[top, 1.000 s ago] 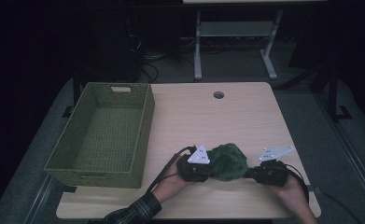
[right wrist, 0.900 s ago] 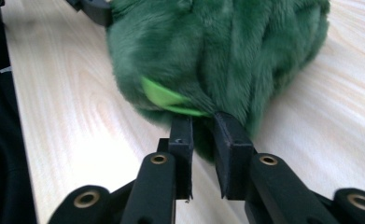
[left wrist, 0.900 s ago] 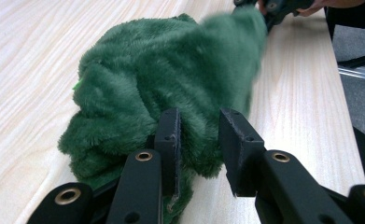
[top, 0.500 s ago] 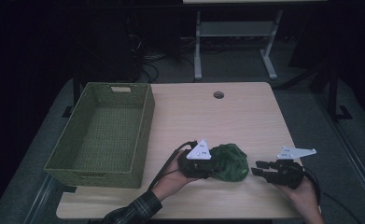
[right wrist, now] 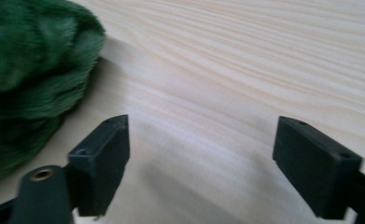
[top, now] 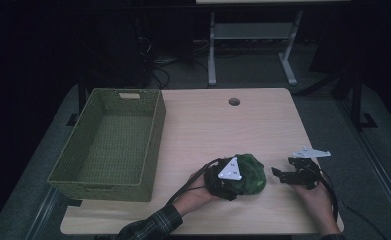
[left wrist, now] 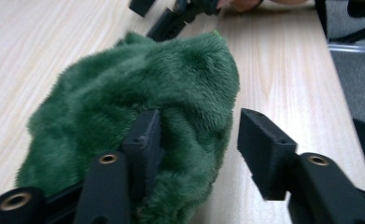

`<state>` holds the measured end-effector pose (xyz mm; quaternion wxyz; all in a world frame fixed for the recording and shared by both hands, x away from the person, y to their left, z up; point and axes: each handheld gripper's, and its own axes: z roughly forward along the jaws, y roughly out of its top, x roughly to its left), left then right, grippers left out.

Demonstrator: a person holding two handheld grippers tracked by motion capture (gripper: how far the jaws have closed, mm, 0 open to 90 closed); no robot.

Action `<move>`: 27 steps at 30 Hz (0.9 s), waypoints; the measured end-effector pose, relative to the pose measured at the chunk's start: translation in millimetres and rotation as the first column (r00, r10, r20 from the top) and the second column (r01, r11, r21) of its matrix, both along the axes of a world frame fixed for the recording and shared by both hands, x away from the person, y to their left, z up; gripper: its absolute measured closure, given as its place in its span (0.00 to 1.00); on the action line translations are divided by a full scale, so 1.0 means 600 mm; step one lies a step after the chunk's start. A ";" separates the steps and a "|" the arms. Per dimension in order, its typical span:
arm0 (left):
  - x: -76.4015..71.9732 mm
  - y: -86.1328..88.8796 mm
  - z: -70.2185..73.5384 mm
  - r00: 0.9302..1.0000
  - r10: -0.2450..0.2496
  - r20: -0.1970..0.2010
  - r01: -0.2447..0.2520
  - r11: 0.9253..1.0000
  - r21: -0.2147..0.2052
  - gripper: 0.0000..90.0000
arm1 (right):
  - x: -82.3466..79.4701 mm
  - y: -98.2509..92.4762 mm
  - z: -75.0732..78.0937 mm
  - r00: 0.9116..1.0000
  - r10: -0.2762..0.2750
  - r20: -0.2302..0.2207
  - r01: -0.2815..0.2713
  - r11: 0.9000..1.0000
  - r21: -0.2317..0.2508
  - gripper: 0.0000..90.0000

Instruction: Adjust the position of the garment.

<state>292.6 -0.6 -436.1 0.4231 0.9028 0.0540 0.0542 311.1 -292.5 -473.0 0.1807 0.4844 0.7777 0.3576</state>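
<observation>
Pulled away to the right since a second ago: the right gripper point(top: 278, 175), then pressed against the green plush cloth point(top: 248, 172), now standing just beside it with bare desk point(top: 208, 125) between. Bunched a little tighter toward the left hand as well, that cloth.

Lying at the near edge of the desk, right of the woven green basket point(top: 153, 145) and well apart from it — a rounded heap with no clear long axis, if anything stretched slightly left to right in the high view. Left gripper point(top: 233, 186) clearly the nearer, right at the heap's left flank; seen along its own jaws, the cloth point(left wrist: 138, 102) spilling over and around the left jaw, the right jaw standing free of the fur with a gap of desk showing. Jaws just been opening there, cloth partly between them but not pinched — apart, roughly halfway.

Right gripper point(right wrist: 199, 163) spread wide, jaws just been opening too, nothing between them but wood grain; cloth point(right wrist: 31, 70) off to its left.

Likely next: a fresh bite by the left gripper, then a carry leftward to the basket.
</observation>
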 end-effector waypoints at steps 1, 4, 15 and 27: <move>0.001 -0.002 -0.003 1.000 -0.006 0.002 0.006 1.000 0.008 0.50 | 0.004 0.001 -0.002 1.000 -0.004 0.000 0.004 1.000 0.000 0.19; 0.000 -0.006 -0.013 1.000 -0.018 0.015 0.018 0.999 0.032 0.50 | 0.013 0.004 -0.006 1.000 -0.021 0.003 0.021 1.000 -0.010 0.16; -0.003 -0.013 -0.039 0.994 -0.034 0.105 0.023 0.994 0.105 0.49 | 0.022 0.007 -0.016 0.999 -0.036 0.011 0.036 0.998 -0.046 0.15; -0.009 -0.018 -0.049 0.982 0.015 0.189 -0.040 0.991 0.124 0.64 | 0.022 0.007 -0.017 0.999 -0.032 0.005 0.032 0.999 -0.037 0.15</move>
